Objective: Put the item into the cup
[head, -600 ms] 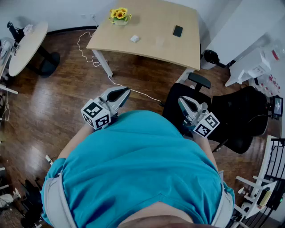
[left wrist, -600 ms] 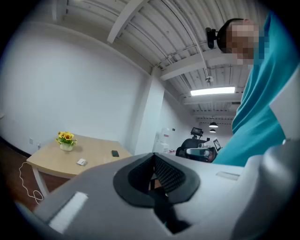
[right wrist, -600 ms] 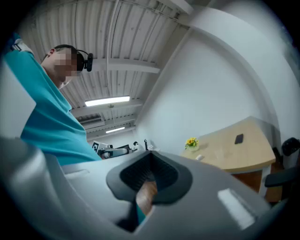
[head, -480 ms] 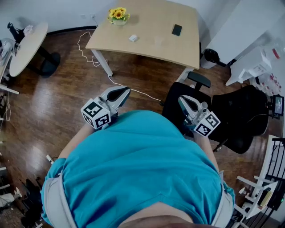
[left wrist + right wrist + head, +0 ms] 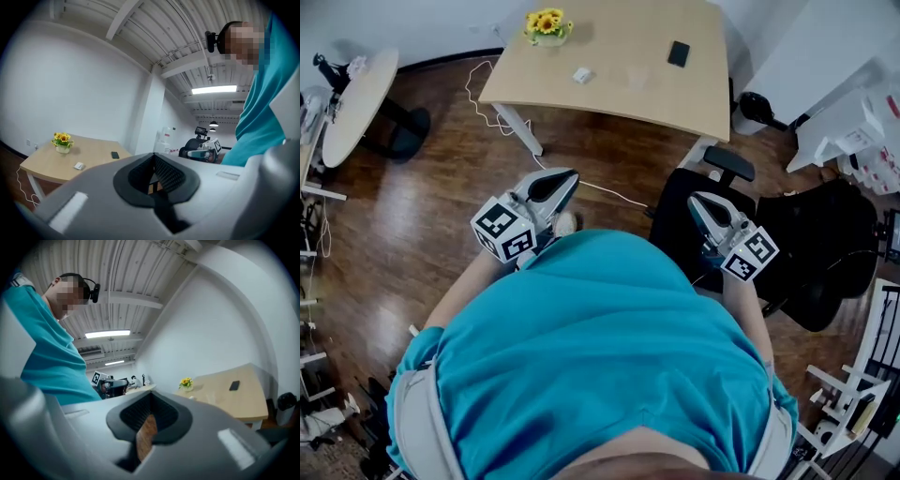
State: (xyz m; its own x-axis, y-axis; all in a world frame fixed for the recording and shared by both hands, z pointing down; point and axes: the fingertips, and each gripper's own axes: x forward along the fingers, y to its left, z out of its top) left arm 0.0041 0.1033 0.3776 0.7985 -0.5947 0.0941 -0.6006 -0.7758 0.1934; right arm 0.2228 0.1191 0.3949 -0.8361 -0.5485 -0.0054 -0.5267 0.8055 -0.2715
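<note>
Task not started: person is standing off the table (image 5: 675, 98), left gripper (image 5: 559, 177) and right gripper (image 5: 697, 199) clenched, empty; item (image 5: 582, 76) is lying toward its left edge.

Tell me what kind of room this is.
Probably an office or lab workroom: a light wooden desk with a pot of sunflowers and a phone on it, a black office chair nearby, and a wood floor with a cable trailing across.
</note>
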